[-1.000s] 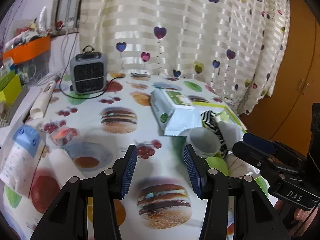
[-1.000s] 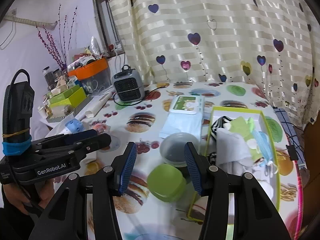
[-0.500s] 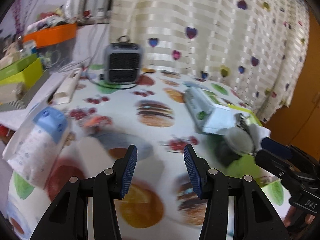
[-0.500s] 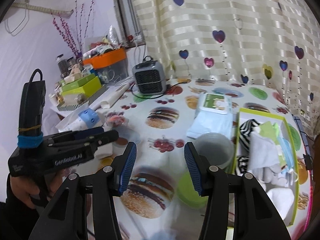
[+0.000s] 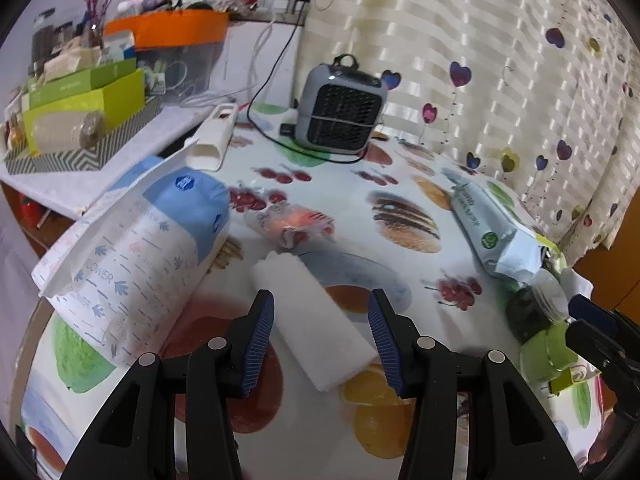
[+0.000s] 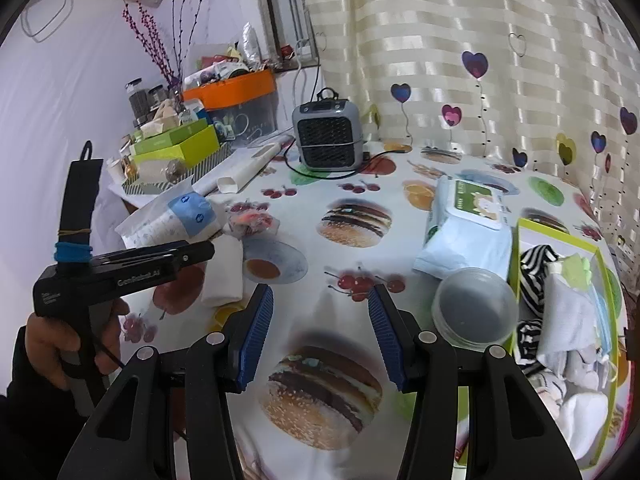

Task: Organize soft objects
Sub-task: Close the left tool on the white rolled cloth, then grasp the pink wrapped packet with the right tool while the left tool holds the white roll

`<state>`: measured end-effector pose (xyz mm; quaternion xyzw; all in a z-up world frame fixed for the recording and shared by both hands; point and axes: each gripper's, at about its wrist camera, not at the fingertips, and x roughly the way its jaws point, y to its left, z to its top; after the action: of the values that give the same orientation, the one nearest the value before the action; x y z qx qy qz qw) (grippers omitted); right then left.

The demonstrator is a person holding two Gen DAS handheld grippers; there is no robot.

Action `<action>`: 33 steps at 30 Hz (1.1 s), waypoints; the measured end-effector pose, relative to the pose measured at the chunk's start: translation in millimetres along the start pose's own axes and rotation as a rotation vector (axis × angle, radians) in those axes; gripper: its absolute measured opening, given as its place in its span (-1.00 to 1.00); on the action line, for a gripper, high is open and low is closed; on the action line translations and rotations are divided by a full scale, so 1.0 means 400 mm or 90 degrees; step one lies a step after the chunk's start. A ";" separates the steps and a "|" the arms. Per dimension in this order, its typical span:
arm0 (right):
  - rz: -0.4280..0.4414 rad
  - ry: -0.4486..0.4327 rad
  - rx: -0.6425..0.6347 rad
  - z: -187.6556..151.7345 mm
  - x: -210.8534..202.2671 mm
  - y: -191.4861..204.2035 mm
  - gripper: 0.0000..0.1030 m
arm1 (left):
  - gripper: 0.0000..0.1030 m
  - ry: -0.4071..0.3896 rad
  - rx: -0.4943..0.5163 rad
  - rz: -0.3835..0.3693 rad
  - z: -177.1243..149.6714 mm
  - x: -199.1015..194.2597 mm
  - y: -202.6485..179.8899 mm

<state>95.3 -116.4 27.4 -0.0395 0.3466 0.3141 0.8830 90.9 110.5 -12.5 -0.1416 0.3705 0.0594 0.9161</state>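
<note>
1. Since the earlier frame the left tool (image 5: 321,334) has swung away from the green box toward the left side of the counter (image 5: 352,208), and its view now faces the white folded cloth (image 5: 312,316).
2. That cloth lies flat on the counter, its near end between the left tool's open blue pads (image 5: 260,336); neither pad seems to touch it, though the fisheye view makes the gap hard to judge.
3. A blue-and-white tissue pack (image 5: 136,256) lies just left of the cloth, and a small clear bag with something orange (image 5: 292,222) sits beyond it.
4. The right tool (image 6: 321,334) hangs open over the bare burger-print cloth, with nothing between its pads.
5. To its right, the green-rimmed box (image 6: 560,236) holds a striped black-and-white fabric (image 6: 536,268) and pale cloths.
6. A clear round tub (image 6: 474,314) stands just beside the box, with a wet-wipe pack (image 6: 464,232) behind it.
7. A hand (image 6: 56,344) holds the left tool's handle at the left edge of the right wrist view.
</note>
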 end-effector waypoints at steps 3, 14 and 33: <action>0.002 0.005 -0.004 0.002 0.010 0.005 -0.01 | 0.05 0.011 -0.013 0.006 0.000 0.024 0.010; 0.008 0.016 -0.021 0.028 0.052 0.031 -0.01 | 0.06 0.063 -0.005 0.041 -0.015 0.110 -0.004; 0.051 0.071 -0.045 0.126 0.249 0.108 -0.01 | -0.53 0.015 -0.016 0.006 -0.030 0.036 0.051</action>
<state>155.7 -14.9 8.4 -0.0740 0.3853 0.3585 0.8471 88.8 126.4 -35.2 -0.1521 0.3813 0.0664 0.9094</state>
